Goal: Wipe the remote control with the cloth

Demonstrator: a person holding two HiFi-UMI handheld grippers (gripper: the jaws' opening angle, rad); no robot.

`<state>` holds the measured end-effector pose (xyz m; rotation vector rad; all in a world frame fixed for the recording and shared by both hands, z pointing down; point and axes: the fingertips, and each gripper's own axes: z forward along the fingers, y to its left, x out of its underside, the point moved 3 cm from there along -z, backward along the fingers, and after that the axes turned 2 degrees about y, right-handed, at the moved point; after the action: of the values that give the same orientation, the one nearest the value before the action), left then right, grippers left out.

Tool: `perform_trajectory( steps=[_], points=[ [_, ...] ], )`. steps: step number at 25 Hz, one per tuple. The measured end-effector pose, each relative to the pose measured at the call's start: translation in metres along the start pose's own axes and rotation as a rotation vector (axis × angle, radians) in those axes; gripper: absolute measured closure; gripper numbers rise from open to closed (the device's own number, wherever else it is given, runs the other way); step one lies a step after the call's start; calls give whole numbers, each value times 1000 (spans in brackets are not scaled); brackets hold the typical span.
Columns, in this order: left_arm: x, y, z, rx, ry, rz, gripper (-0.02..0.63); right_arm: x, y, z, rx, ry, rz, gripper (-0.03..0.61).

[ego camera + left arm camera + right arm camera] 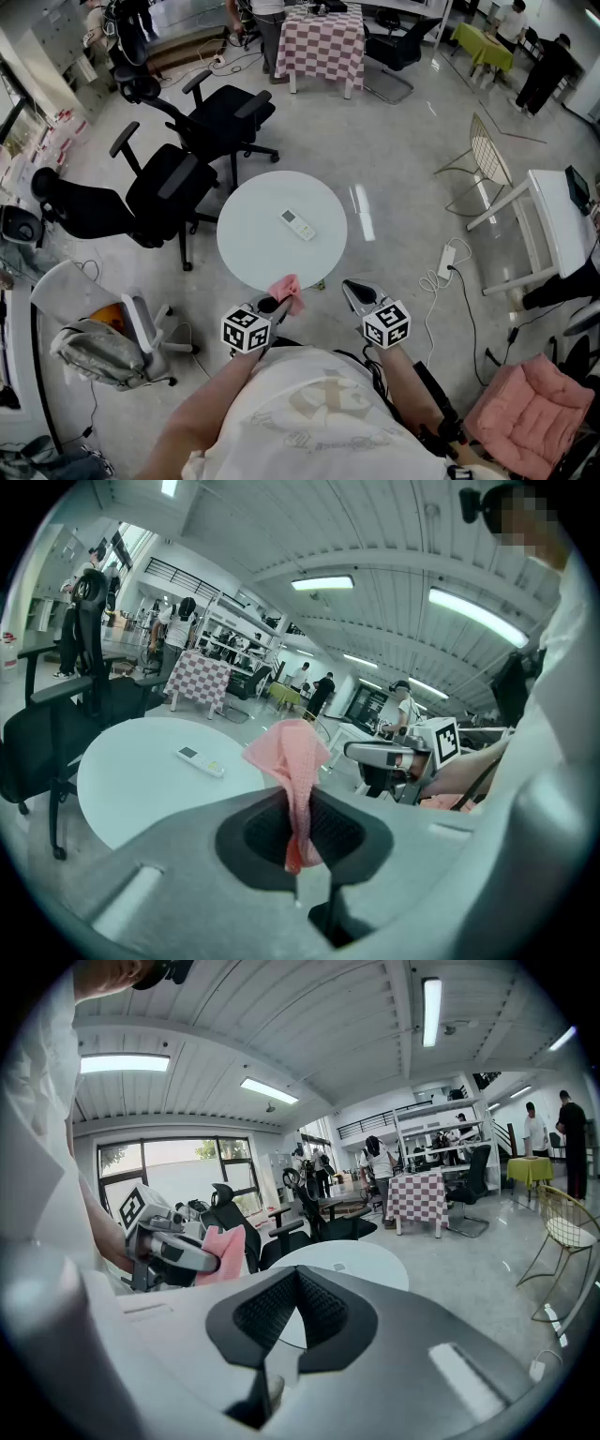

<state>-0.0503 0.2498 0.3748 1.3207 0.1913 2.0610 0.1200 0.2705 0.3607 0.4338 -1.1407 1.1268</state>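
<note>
The remote control [298,224] lies flat near the middle of the round white worktop [246,255], long side angled, with nothing else on the surface. It is well apart from both tools, so the wiping has probably not begun.

The left tool [276,306] is clamped on the pink cloth [287,290]. The left gripper view shows the fabric pinched between the jaws, with a loose fold standing up past their tips and a short tail hanging back behind them. Holding it by one end like this probably leaves the free fold as the wiping face. This tool hangs just over the near edge of the worktop, pointing toward the remote.

The right tool [355,292] is closed with nothing between its jaws, level with the left tool and just off the worktop's rim. It is likely waiting to steady the remote, which is light and could slide on the smooth top.

The remote has a small pale window and a patch of buttons, but no brand or lettering is readable at this size. The marker cubes [246,330] show only black-and-white square patterns, no words.
</note>
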Motion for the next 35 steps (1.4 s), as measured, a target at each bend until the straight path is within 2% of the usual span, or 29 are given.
perform_trajectory(
  steps=[4,12,22,29,35],
  points=[
    [-3,-8,-3,-10,-6,2,592,2,-5,-12,30,-14,28,571],
    [2,-17,-7,-24,-9,-4,592,6,1,-15,23,-23,45,571],
    [7,-2,-19,-38,-13,-20,592,9,9,-1,12,-3,51,571],
    [-3,27,-5,-5,9,-23,592,10,-3,22,43,31,69,571],
    [-24,68,4,39,20,-24,592,-3,-13,57,86,48,82,571]
  ],
)
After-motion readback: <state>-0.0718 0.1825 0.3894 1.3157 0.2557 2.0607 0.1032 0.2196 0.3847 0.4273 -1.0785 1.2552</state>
